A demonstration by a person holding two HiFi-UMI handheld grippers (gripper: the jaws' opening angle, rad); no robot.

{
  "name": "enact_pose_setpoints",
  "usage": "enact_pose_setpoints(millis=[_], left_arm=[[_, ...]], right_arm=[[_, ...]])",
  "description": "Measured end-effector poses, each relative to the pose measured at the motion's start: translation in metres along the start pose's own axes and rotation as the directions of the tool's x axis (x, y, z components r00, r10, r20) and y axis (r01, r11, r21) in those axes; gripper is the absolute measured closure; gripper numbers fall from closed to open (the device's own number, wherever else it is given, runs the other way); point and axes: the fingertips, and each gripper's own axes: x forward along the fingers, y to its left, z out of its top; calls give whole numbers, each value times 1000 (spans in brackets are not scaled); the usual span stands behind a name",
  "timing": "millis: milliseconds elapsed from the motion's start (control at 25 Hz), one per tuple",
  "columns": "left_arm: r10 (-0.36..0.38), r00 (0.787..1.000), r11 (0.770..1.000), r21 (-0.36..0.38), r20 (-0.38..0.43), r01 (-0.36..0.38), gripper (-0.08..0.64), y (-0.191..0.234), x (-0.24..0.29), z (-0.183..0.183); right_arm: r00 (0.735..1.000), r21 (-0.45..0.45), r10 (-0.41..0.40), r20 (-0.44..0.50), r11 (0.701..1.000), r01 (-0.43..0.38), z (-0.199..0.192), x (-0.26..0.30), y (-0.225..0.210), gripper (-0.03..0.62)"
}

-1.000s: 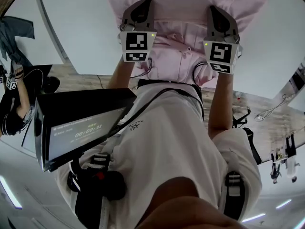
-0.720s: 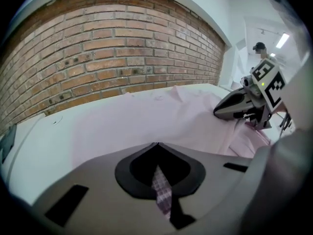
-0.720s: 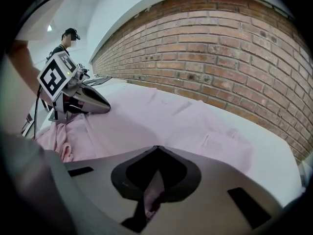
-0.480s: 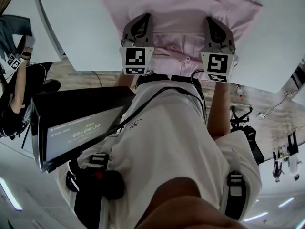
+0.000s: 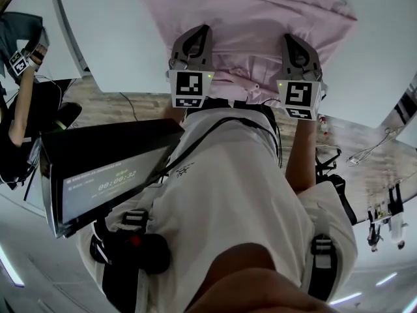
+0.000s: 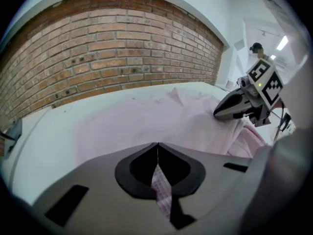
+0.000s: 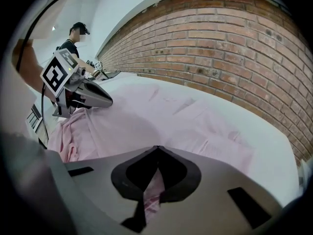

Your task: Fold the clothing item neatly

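head view: a pink shirt [image 5: 247, 12] lies spread on a white bench [image 5: 111, 38], its near edge bunched just behind both sets of jaws. the left gripper [image 5: 202, 31] and right gripper [image 5: 291, 39] rest side by side on that edge. left gripper view: jaws together, clamped on a strip of the shirt's checked fabric, the rest spread ahead of them. right gripper view: much the same (jaws together, pinching a fold of the shirt), with a brick wall [image 7: 220, 43] beyond.

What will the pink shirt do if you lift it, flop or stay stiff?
Probably flop: the pink shirt lies wrinkled and bunched. Likely light: the left gripper and right gripper each pinch only a thin fold.
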Motion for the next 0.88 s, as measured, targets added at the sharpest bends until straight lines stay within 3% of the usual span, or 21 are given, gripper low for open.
enact_pose_setpoints(millis=[400, 520, 880], left_arm=[[-61, 995, 996, 63, 84, 56, 557, 20, 2, 93], [-68, 996, 994, 85, 54, 63, 558, 30, 23, 101], [37, 999, 982, 181, 39, -44, 536, 49, 53, 124]], right_arm=[[987, 10, -51, 155, 999, 50, 79, -6, -38, 589], [984, 10, -61, 169, 998, 60, 97, 5, -45, 589], [981, 9, -122, 153, 993, 122, 108, 26, -66, 588]])
